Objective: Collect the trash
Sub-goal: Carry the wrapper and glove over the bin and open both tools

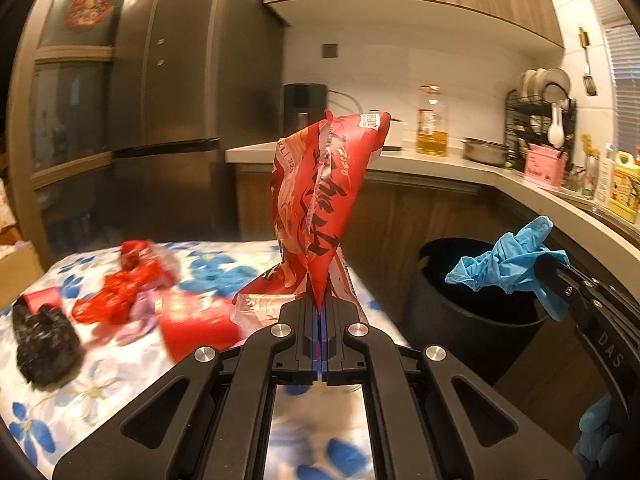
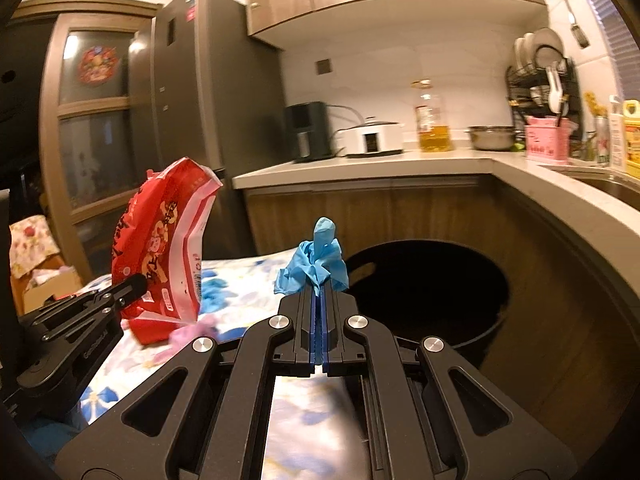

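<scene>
My left gripper [image 1: 321, 300] is shut on a red snack wrapper [image 1: 324, 188] that stands up from its fingertips above the table's right end. The same wrapper [image 2: 160, 248] and the left gripper [image 2: 136, 284] show at the left of the right wrist view. My right gripper [image 2: 321, 286] is shut on a crumpled blue glove [image 2: 320, 260], just left of the black trash bin [image 2: 424, 284]. In the left wrist view the blue glove [image 1: 508, 256] hangs over the bin [image 1: 472, 320] from the right gripper [image 1: 548, 268].
On the flowered tablecloth [image 1: 80, 392] lie a black bag [image 1: 42, 344], crumpled red plastic [image 1: 116, 296], a red packet [image 1: 192, 324] and a blue glove [image 1: 218, 272]. A curved kitchen counter [image 2: 540, 192] wraps behind the bin. A fridge [image 1: 180, 80] stands at the back left.
</scene>
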### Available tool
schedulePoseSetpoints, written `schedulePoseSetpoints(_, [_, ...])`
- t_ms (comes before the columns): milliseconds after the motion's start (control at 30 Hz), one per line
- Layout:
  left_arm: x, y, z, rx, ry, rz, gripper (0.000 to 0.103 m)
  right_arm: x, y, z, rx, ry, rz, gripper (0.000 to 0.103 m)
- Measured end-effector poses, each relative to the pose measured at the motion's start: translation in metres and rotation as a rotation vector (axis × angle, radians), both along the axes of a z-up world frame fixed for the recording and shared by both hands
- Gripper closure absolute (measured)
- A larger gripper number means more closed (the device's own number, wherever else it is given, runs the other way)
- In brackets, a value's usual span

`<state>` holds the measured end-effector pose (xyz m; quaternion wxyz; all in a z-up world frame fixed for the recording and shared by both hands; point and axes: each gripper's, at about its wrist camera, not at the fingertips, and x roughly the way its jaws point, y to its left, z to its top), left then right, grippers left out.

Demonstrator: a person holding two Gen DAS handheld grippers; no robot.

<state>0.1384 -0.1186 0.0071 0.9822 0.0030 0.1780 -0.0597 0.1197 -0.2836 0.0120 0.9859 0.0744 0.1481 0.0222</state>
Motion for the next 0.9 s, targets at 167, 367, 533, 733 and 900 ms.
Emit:
schedulePoseSetpoints(167, [0.013,-0.031,0.007,-0.014,-0.013,-0.079,0.103,0.003,-0.029,0.0,0.0,-0.012,-0.069,0.101])
schedulePoseSetpoints(367, [0.025,-0.066,0.012,-0.012,-0.034,-0.169,0.103,0.008,-0.051,-0.001,-0.006,-0.017,-0.125,0.101])
schedulePoseSetpoints(533, [0.035,-0.09,0.01,-0.018,-0.042,-0.244,0.103,0.013,-0.067,-0.004,-0.001,-0.014,-0.159,0.101])
schedulePoseSetpoints(733, [0.045,-0.102,0.004,-0.011,-0.037,-0.283,0.103,0.022,-0.082,-0.009,0.011,-0.013,-0.189,0.101])
schedulePoseSetpoints(900, [0.053,-0.11,-0.005,-0.009,-0.015,-0.31,0.102,0.033,-0.088,-0.014,0.005,-0.002,-0.195,0.101])
